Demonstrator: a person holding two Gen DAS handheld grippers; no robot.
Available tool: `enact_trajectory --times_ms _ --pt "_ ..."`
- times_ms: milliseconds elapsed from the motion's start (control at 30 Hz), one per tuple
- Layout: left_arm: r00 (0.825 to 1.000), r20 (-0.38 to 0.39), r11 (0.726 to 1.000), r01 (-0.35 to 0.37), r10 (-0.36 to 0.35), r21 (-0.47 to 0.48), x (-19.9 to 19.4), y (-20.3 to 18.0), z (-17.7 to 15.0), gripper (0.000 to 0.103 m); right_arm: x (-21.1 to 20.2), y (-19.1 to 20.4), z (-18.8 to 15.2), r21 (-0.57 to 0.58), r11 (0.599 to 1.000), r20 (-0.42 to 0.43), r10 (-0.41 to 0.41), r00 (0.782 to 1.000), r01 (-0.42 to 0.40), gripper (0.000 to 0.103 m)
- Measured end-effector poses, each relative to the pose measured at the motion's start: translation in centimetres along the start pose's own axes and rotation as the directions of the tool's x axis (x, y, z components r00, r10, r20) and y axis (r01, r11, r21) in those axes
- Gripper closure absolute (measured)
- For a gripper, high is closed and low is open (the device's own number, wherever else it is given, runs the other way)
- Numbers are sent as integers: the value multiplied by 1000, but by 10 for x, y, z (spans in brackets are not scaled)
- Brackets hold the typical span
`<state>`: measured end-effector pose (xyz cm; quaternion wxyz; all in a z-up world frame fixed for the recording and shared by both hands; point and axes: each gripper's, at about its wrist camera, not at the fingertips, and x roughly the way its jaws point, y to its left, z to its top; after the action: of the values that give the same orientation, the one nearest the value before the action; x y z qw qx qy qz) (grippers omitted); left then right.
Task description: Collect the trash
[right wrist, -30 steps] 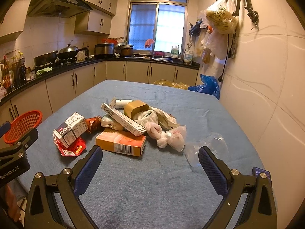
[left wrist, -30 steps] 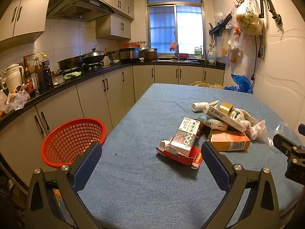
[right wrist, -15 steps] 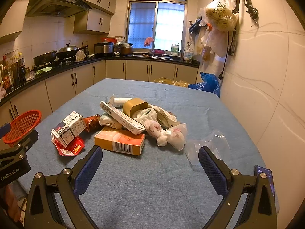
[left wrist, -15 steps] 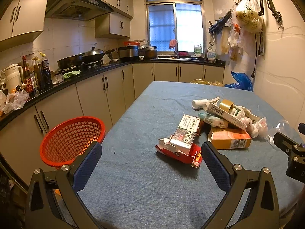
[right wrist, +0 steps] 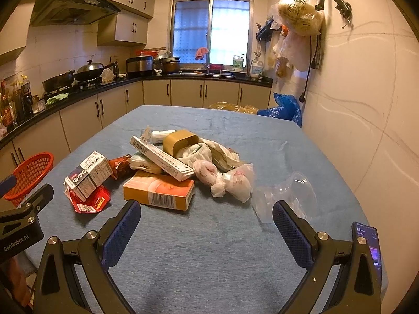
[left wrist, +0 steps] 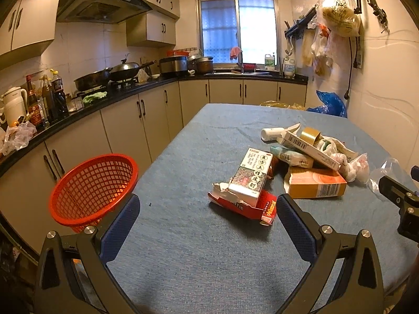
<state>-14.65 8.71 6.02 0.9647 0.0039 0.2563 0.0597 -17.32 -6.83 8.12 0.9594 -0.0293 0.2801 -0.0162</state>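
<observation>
Both tongs, left (left wrist: 208, 212) and right (right wrist: 207, 216), hover wide open and empty, near a trash pile (right wrist: 167, 167) on the desk (left wrist: 199, 251), red basket (left wrist: 91, 185) ready at left.

Boxes and wrappers (right wrist: 162, 167) lie heaped beside red basket (left wrist: 91, 185).

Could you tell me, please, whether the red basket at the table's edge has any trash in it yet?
Empty, as far as visible: only bare mesh shows inside the red basket, and the trash still lies on the table.
</observation>
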Motion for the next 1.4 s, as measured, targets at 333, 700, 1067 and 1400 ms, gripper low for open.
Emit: enact_trajectory --times_ms 333,700,1067,1400 --pt "972 -188 985 117 -139 -125 43 22 9 6 2 -57 13 154 988 -5 -12 1000 13 3" --pt "949 -279 985 167 -149 39 94 -22 39 38 22 -135 20 365 931 -87 32 996 2 13" --pt "940 -319 981 161 -120 105 127 -40 35 70 69 -163 11 453 891 -200 115 973 -12 15" --pt "954 -239 979 196 -179 48 108 -30 46 70 78 -149 7 392 919 -223 144 964 -47 93"
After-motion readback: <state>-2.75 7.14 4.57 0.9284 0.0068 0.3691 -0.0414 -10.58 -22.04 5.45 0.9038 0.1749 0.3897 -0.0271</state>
